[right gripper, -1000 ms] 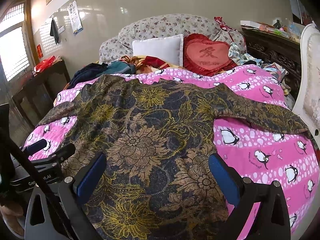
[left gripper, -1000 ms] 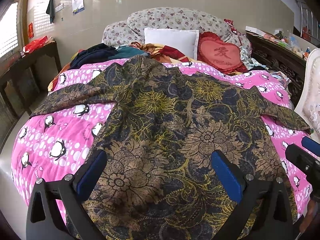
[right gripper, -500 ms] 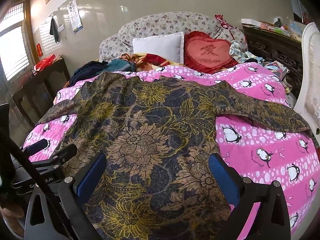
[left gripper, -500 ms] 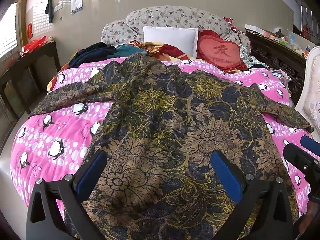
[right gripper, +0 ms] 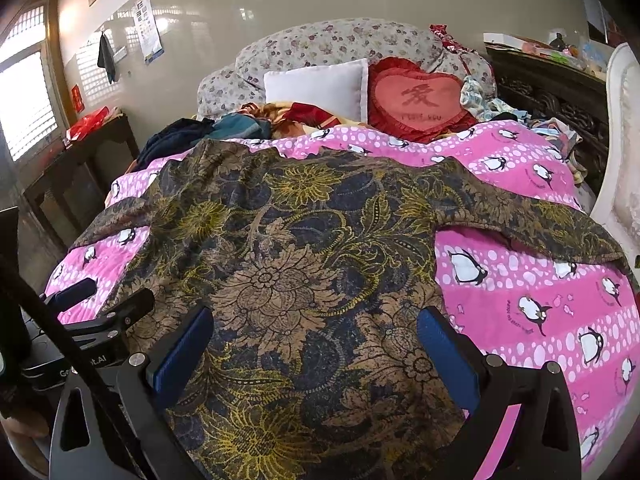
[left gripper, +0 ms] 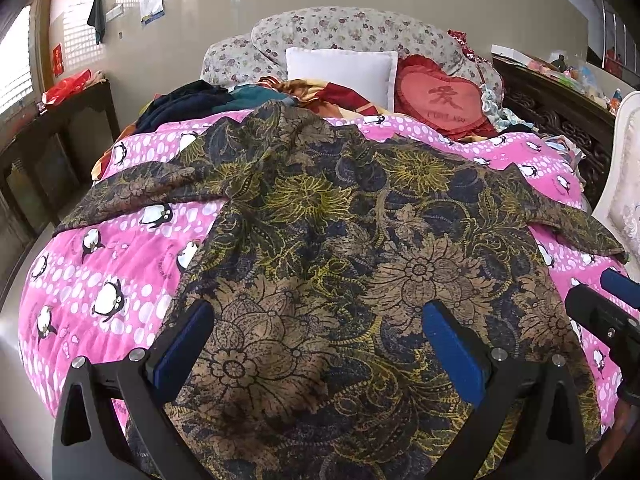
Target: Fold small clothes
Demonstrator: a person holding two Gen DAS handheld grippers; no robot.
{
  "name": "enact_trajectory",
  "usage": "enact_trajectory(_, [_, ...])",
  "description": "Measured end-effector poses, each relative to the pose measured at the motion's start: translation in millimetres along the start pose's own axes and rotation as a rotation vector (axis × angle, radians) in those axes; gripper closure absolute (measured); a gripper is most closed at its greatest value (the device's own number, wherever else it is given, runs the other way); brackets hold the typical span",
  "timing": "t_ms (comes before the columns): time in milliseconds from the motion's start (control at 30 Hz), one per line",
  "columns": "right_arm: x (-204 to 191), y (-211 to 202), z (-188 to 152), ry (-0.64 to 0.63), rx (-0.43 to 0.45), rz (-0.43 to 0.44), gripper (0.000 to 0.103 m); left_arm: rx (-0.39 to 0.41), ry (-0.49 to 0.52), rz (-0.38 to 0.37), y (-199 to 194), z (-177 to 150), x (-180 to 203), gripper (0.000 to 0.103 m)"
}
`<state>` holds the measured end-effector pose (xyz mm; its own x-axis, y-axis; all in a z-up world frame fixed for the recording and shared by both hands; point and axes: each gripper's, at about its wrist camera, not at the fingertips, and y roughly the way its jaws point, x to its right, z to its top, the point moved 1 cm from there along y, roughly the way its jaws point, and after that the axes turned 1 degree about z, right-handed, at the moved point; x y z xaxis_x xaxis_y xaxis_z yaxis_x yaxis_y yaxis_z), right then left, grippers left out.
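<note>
Shirt [left gripper: 340, 248] spread flat across pink penguin quilt [left gripper: 100, 264], covering most of bed's middle and reaching down over near edge. Dark navy ground, printed all over with large brown and mustard-yellow flowers and curling leaves — brown blooms biggest toward hem, yellow ones nearer collar. Long sleeves stretched out sideways: one toward left edge of bed, lying over quilt in a tapering band, other toward right edge, its cuff close to white padded chair [left gripper: 624, 184]. Collar end pointing at far edge, slightly humped and creased there; body otherwise fairly smooth, a few soft wrinkles along side seams.

Left gripper [left gripper: 316, 344] released, blue-padded fingers [left gripper: 182, 346] wide apart over hem region, nothing between them; contact with cloth cannot be told. Right gripper [right gripper: 316, 344] likewise spread wide, above hem toward shirt's right side, empty. Each tool visible in other's view — right gripper's tip at right margin [left gripper: 604, 312], left gripper at left margin [right gripper: 100, 312].

Beyond far edge of quilt: white pillow [left gripper: 340, 68], red heart cushion [left gripper: 440, 100] just beside it, floral bedding roll [left gripper: 344, 30] behind both, heap of dark and teal clothes [left gripper: 200, 98] toward far left corner. Dark wooden side table [left gripper: 72, 120] left of bed, carved dark headboard piece [left gripper: 560, 112] on right.
</note>
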<state>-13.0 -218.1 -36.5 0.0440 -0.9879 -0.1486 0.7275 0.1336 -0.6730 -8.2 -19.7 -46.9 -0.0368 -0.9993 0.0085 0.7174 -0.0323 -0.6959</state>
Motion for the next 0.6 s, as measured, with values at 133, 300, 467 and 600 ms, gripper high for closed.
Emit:
enact_trajectory(133, [-10.3, 6.9, 7.8, -0.024, -0.012, 0.021, 0.0, -0.011, -0.013, -0.006, 6.6, 6.5, -9.3, 0.0])
enact_trajectory(300, [-34.7, 26.1, 25.8, -0.06, -0.031, 0.068, 0.0, -0.031, -0.066, -0.02, 16.7, 17.9, -38.3, 0.0])
enact_trajectory(467, [-66.0, 56.1, 42.5, -0.114, -0.058, 0.073, 0.0, -0.059, -0.14, 0.0, 29.7, 27.9, -90.9, 0.0])
enact_trajectory(600, [-101.2, 87.4, 51.6, -0.17, -0.097, 0.121, 0.0, -0.071, -0.248, 0.091, 40.1, 34.6, -162.2, 0.0])
